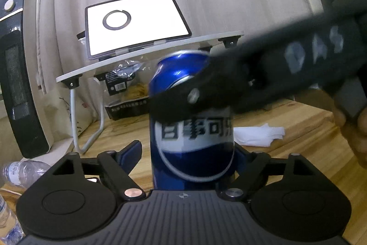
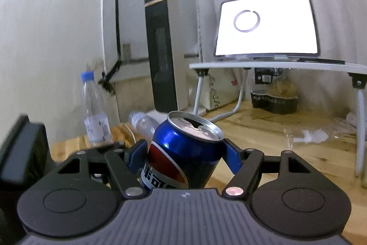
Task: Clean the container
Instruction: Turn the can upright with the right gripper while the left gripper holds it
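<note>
Left gripper first: we can see its black linkage arms and blue-padded fingers spread to either side of the can. There's a clear gap at the left pad, so it's loose and not squeezing anything.

Going left to right in that view, we've got:
- a tall tower heater with a black front and a white shell
- a clear plastic bottle lying on its side
- a white folding lap table on thin metal legs, with a glowing white screen propped on it
- the can itself, upright in front of the pale wooden tabletop. It's glossy blue metal with a white band of lettering. Its base is hidden, so we can't tell if it's resting on the wood.
- a crumpled white tissue just past the can

The right gripper slants in blurry from the upper right with a hand behind it. In its own view the blue pads sit against both sides of the can, so it's clamped on. The can leans left there, opened silver top facing us. An upright bottle with a blue cap stands off to the left.
</note>
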Tool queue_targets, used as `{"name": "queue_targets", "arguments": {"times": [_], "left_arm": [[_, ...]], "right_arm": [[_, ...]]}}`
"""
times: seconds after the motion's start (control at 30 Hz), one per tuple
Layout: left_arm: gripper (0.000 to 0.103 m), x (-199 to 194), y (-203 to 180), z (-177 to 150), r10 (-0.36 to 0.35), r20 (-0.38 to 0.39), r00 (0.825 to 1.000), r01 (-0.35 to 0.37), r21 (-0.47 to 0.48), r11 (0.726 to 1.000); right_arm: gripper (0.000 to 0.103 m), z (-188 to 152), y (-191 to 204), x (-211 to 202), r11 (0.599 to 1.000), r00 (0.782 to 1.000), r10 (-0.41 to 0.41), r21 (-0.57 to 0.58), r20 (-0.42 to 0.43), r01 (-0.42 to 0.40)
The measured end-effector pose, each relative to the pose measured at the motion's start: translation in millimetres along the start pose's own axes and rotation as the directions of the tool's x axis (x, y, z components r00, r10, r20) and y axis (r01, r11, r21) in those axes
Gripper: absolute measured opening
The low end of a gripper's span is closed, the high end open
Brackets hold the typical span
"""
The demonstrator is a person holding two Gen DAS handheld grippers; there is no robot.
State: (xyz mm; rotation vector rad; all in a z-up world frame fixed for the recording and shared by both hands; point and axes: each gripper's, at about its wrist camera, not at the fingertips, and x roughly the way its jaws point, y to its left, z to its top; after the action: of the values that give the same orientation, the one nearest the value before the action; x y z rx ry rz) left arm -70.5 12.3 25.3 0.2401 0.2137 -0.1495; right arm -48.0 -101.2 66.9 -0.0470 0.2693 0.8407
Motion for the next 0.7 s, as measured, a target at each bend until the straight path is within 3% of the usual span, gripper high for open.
{"name": "queue_targets", "arguments": {"times": [0.13,0.2,0.33,0.53,0.57,0.7], "left_arm": [[0.083,-2,1,0,-0.006,0.015,1.000,0.006,-0.002,1.000],[0.072,-3,1,1,-0.009,0.022,1.000,0.009,-0.003,1.000],[0.071,-3,1,1,-0.014,0.029,0.999,0.014,-0.003,1.000],[0.070,-1,1,2,-0.022,0.024,0.999,0.022,-0.001,1.000],[0.070,-1,1,2,-0.023,0.023,0.999,0.023,-0.001,1.000],[0.071,0,1,2,-0.028,0.020,0.999,0.028,0.001,1.000]], "right_arm": [[0.072,-5,24,8,0.989,0.999,-0.037,-0.144,-0.013,0.035],[0.072,-9,30,11,0.983,0.999,-0.045,-0.181,-0.024,0.040],[0.072,-10,27,10,0.992,0.999,-0.031,-0.126,-0.030,0.027],[0.072,0,3,4,0.997,0.999,0.033,0.064,-0.031,-0.031],[0.068,1,0,4,0.995,0.999,0.046,0.084,-0.028,-0.044],[0.066,-1,2,2,0.998,0.999,0.043,0.048,-0.023,-0.042]]}}
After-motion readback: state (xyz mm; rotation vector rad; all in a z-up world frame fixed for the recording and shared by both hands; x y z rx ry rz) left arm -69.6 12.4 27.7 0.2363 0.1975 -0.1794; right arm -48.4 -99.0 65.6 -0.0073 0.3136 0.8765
